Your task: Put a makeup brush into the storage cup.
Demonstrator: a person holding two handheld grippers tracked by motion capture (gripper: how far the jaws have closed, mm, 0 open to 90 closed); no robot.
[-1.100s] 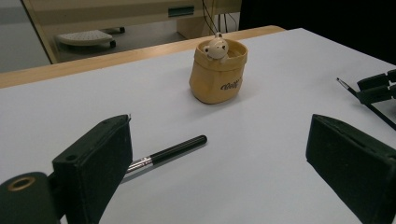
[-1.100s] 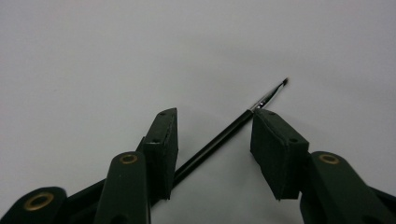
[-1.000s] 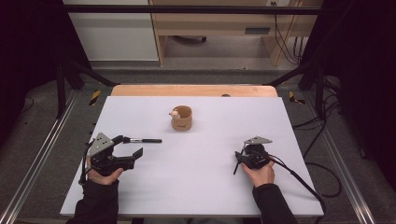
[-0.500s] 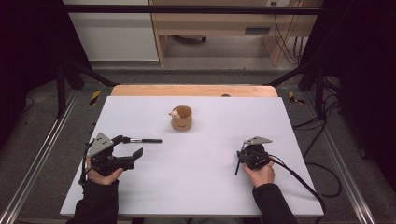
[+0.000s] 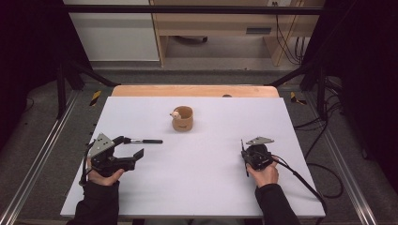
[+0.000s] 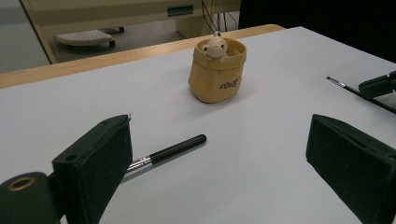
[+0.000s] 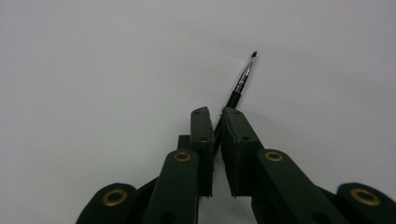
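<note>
— What have you got in your right gripper (image 5: 245, 158)?

— A thin black paintbrush (image 7: 241, 81). My jaws have just been closing, and now they are clamped on its handle; in the right gripper view the ferrule and dark tip stick out past them over the white bench (image 5: 206, 187). This gripper sits near the right edge of the bench, toward the near side.

— And the left gripper (image 5: 133, 146)?

— Its jaws stand wide apart with nothing between them. It rests near the left edge of the bench. A second brush (image 6: 169, 152) lies flat on the bench just beside the left jaw, its black handle end pointing toward the middle; I cannot tell whether the jaw touches it.

— Anything else on the bench?

— A small tan pouch (image 5: 182, 118) stands upright toward the far edge, about midway across, well apart from both grippers. A little pale figure (image 6: 215, 46) peeks over its rim.
</note>
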